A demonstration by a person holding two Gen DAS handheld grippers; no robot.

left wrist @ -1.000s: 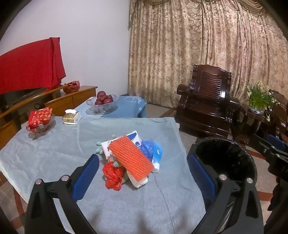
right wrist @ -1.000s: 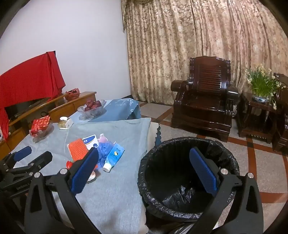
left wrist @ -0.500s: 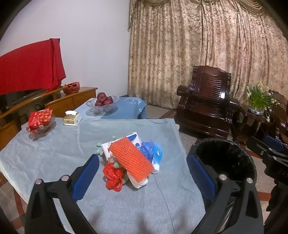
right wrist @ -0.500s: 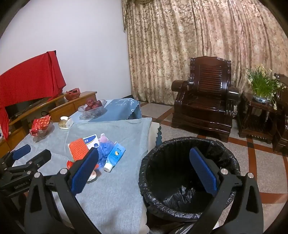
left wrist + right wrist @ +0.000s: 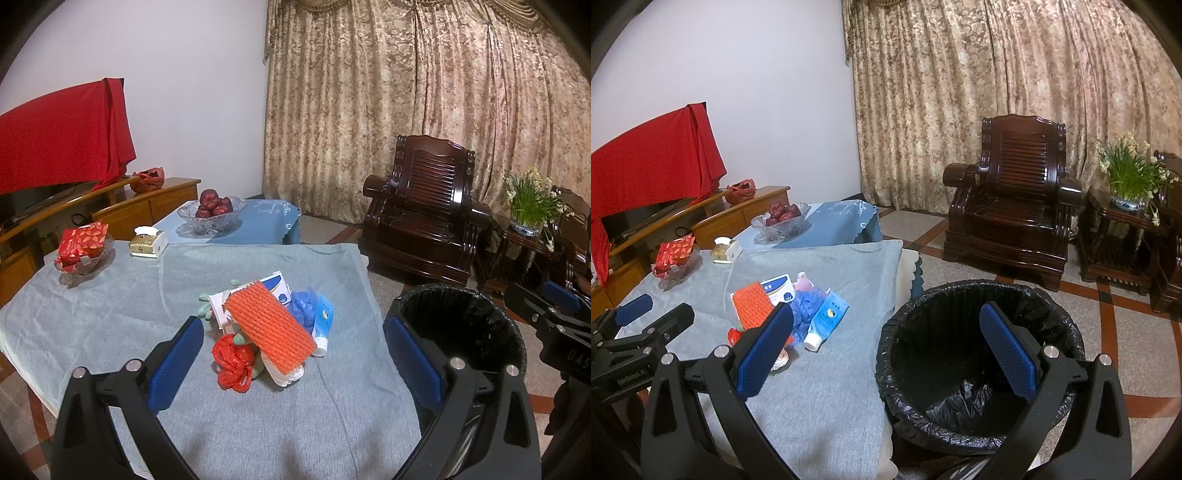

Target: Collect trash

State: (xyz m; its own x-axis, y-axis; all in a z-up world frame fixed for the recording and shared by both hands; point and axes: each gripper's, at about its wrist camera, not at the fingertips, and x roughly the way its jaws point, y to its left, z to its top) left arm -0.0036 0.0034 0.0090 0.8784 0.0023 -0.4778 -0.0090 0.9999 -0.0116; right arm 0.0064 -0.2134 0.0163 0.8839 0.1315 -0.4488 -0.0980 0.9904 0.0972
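A heap of trash lies mid-table on the grey cloth: an orange foam net (image 5: 269,328) on top, a crumpled red bag (image 5: 232,362), a white-and-blue box (image 5: 277,287), a blue mesh ball (image 5: 305,308) and a blue tube (image 5: 322,325). My left gripper (image 5: 293,360) hovers open just short of the heap, holding nothing. In the right wrist view the same heap (image 5: 783,306) sits left of my right gripper (image 5: 886,350), which hangs open and empty over the near rim of the black-lined bin (image 5: 979,362). The bin (image 5: 461,325) stands on the floor beside the table.
At the table's far left are a red packet in a glass dish (image 5: 83,247) and a small tissue box (image 5: 147,242). A glass bowl of red fruit (image 5: 212,214) rests on a blue-clothed table behind. A dark wooden armchair (image 5: 421,225) and potted flowers (image 5: 528,203) stand beyond the bin.
Both views have shifted only slightly; the right gripper has drifted a little so the bin sits a touch lower. The trash heap has not moved and both grippers stay open.
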